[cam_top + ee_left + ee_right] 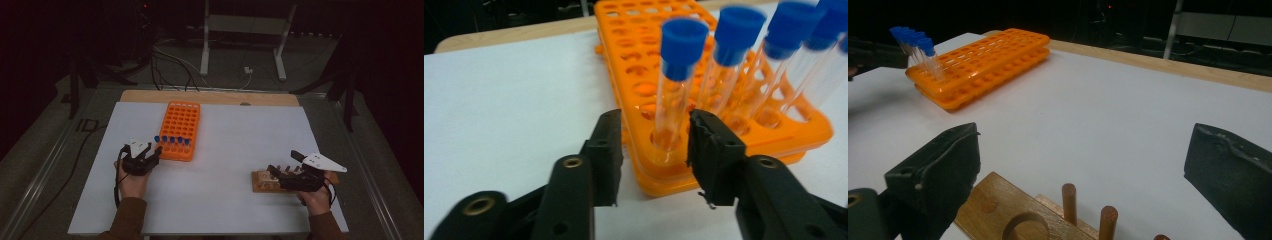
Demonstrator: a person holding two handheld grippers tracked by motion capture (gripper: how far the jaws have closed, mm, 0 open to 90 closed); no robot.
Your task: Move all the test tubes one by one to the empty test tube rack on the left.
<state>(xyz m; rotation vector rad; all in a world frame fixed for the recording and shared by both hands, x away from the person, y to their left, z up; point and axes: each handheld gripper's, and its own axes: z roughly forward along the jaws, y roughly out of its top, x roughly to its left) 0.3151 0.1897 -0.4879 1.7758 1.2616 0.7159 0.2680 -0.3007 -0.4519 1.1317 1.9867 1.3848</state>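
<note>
Black pads of my left claw (651, 150) sit closest to the lens, parted a little, with the end tube (676, 95) between them. I see a gap on each side of the glass, so nothing is gripped. That tube stands upright in the corner hole of the orange rack (724, 165), at the near-left corner of it, with more blue-capped tubes in a row beside it.

I judge the tube light, stiff and brittle: thin clear wall, smooth and likely slippery, easy to crack if squeezed hard. I would take it on the bare glass just below the blue cap (684, 42), gently, and lift straight up so it does not bind in the hole. The rack looks like light plastic and could tip or slide if the tube drags.

From the high view the rack (180, 130) lies towards the far-left part of the white surface, my left claw (150, 152) just at its near-left corner. My right claw (1083, 165) stands wide, holding nothing, over the wooden peg stand (1013, 215) near the surface's near-right corner (265, 181).
</note>
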